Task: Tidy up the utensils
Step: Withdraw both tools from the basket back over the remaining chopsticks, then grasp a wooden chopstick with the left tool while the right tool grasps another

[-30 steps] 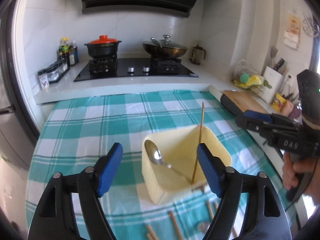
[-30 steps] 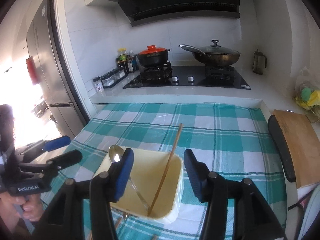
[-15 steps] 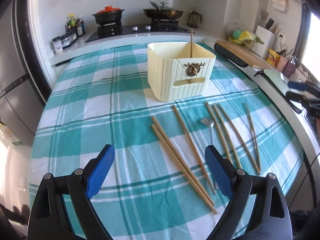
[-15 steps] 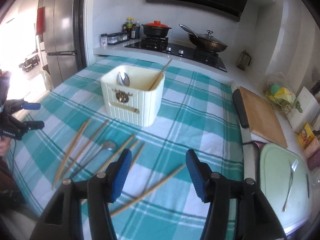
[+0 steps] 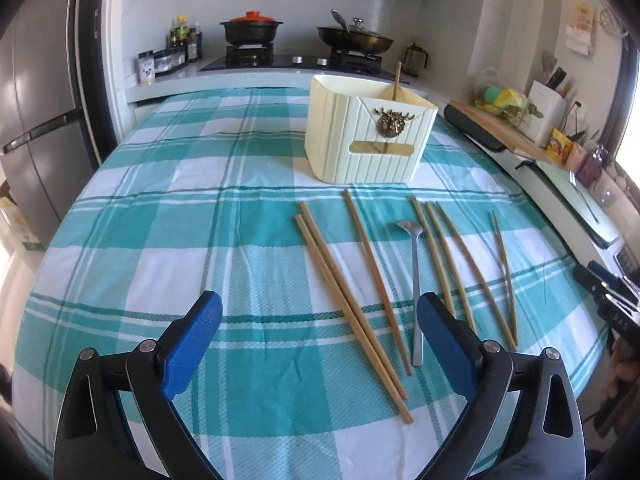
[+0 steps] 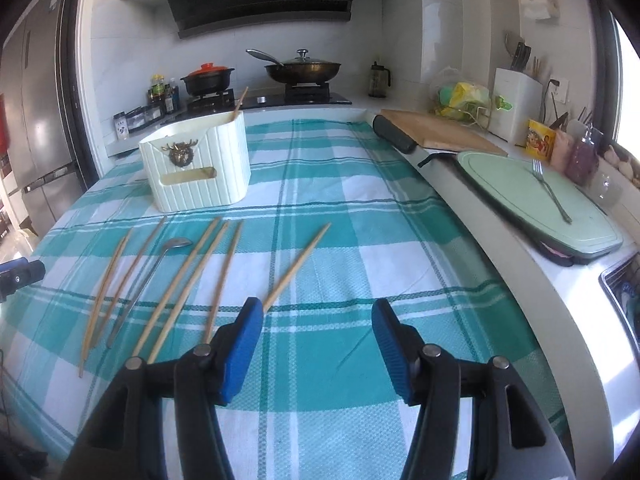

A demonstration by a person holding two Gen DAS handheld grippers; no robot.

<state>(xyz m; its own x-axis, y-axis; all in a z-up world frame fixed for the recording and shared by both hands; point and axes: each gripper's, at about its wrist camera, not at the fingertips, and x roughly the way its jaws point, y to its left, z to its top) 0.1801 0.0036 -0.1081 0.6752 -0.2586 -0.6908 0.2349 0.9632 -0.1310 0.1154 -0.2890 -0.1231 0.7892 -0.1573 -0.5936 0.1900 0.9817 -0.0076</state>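
Grippers first: our left gripper (image 5: 318,338) tilts down over the checked surface (image 5: 160,220), its jaws wide apart after just opening further, empty, with the near ends of two chopsticks and a spoon handle lying on the cloth below the gap. Our right gripper (image 6: 318,344) also angles down over the cloth, jaws parted and empty; the nearest chopstick (image 6: 298,266) ends beside its left pad.

One cream utensil holder (image 5: 370,138) stands upright further back on the surface, with one chopstick (image 5: 397,80) leaning inside it. In front of it we count seven loose chopsticks (image 5: 352,292) lying flat, roughly parallel. One metal spoon (image 5: 414,280) lies among them, its bowl toward the holder.
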